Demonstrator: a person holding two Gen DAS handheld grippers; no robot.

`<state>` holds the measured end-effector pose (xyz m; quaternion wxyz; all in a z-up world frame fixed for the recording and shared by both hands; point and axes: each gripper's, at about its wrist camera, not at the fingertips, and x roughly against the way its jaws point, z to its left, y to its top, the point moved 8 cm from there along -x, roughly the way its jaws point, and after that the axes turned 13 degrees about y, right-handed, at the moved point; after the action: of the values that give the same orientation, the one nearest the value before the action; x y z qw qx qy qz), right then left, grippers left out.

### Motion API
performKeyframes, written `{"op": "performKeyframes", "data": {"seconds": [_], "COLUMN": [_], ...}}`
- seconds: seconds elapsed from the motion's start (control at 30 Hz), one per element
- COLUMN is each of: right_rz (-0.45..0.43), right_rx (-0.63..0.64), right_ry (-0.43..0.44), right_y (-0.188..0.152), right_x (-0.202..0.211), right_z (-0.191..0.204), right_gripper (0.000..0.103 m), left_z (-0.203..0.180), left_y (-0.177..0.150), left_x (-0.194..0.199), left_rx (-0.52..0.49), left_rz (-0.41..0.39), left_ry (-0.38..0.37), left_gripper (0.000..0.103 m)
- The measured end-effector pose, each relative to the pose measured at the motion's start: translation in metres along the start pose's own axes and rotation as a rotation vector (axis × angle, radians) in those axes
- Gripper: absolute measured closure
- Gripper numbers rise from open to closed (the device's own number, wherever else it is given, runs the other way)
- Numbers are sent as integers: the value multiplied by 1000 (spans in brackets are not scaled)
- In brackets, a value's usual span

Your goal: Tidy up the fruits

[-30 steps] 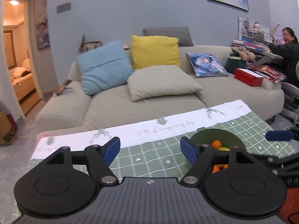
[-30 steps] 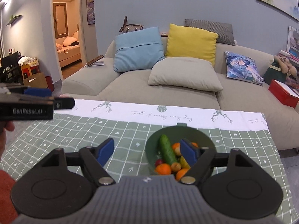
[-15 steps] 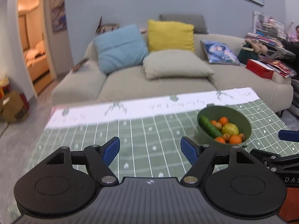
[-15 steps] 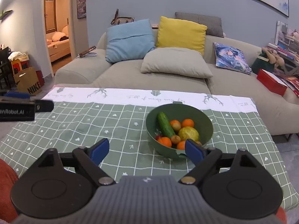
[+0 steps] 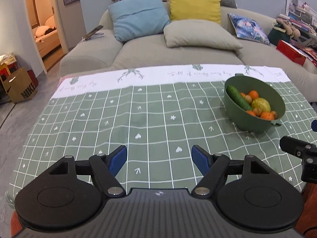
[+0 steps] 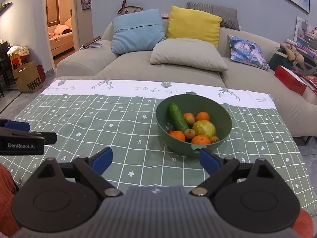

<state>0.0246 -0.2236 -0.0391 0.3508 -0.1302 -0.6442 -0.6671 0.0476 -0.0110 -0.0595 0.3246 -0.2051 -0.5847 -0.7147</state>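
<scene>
A green bowl stands on the right half of the checked tablecloth. It holds a cucumber, several oranges, a yellow-green round fruit and small brown fruits. My right gripper hovers just in front of the bowl. Its jaws are opening, with only cloth showing between them. My left gripper is open over bare cloth, and the bowl lies ahead to its right. One finger of the right gripper shows at that view's right edge.
A beige sofa with blue, yellow and beige cushions runs behind the table. A brown paper bag stands on the floor at the left. A red box lies on the sofa's right end.
Both grippers have sunk toward the table and tilted down, so the whole bowl now shows. The right jaws have spread wider. The left jaws keep the same gap.
</scene>
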Motion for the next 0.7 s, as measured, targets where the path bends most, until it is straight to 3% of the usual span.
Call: {"op": "performKeyframes", "data": {"seconds": [0.7], "right_rz": [20], "right_rx": [33], "right_ry": [13], "right_y": [-2], "right_x": [-6], "right_z": [5], "right_gripper": [10], "left_z": [5], "left_y": [-1], "left_x": [-2], "left_rx": [4], "left_rz": [33], "left_ry": [13], "left_gripper": [16]}}
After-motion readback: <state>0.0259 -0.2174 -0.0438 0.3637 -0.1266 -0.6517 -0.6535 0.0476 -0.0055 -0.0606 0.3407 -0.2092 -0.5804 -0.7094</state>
